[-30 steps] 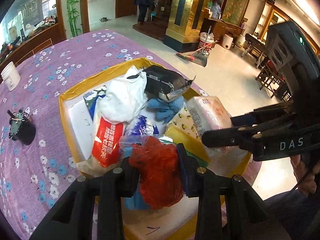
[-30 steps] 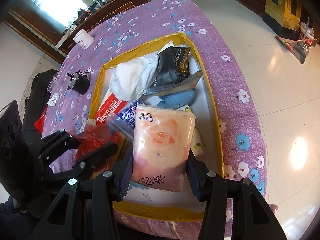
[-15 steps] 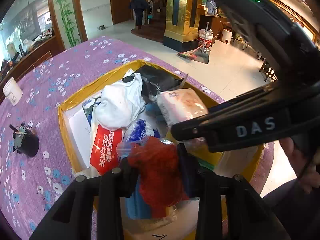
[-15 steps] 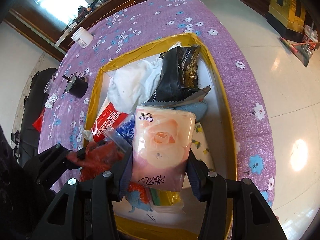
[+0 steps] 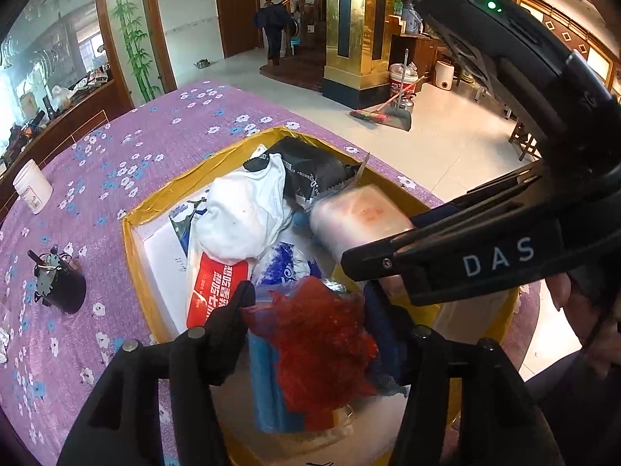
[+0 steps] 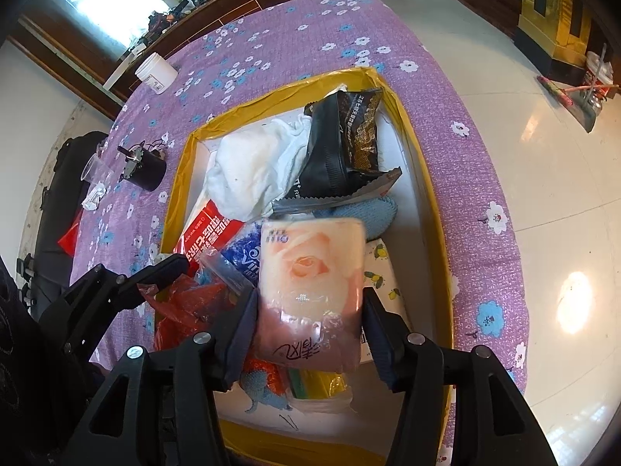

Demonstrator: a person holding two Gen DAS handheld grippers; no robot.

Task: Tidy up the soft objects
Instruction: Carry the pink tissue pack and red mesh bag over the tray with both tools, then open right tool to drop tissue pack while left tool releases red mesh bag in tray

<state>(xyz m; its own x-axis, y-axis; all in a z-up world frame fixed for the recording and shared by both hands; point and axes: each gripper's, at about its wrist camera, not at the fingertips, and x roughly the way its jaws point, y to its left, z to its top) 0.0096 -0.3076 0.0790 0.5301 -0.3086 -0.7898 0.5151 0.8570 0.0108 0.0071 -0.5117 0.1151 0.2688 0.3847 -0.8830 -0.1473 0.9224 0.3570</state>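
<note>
We look down on a table under a purple cloth (image 6: 318, 39) printed with white and blue flowers; beyond it lie a pale tiled floor (image 5: 446, 132), a gilded pillar (image 5: 349, 27) and a broom with a dustpan (image 5: 382, 114). A person in dark clothes (image 5: 273, 31) stands far back by a wooden stair.

On the cloth sits a wide, shallow yellow-rimmed box (image 6: 431, 194), white inside and piled with soft things. Both our grippers tilt steeply down over its near end, side by side.

The right gripper (image 6: 310, 322) has the pink tissue pack (image 6: 310, 272) upright between its pads, above the box's near half. Its jaws are opening, yet both pads still touch the pack's sides. In the left view that gripper's black body crosses the right side and hides the box's near right corner.

The left gripper (image 5: 310, 310) has a red mesh bag (image 5: 322, 338) between its fingers, hanging over a blue item (image 5: 268, 388) at the box's near edge. Its jaws are opening; the left pad has come off the mesh, and we cannot tell whether the right pad still touches it.

Further in lie a white cloth (image 6: 256, 167), a black foil pouch (image 6: 345, 143) leaning on it, a red-and-white packet (image 6: 205, 233), a blue-printed tissue pack (image 5: 287, 268) and a light blue knit piece (image 6: 372, 213). Left of the box stand a small dark pot (image 6: 145, 171) and a white jar (image 6: 157, 73), well apart from it.
</note>
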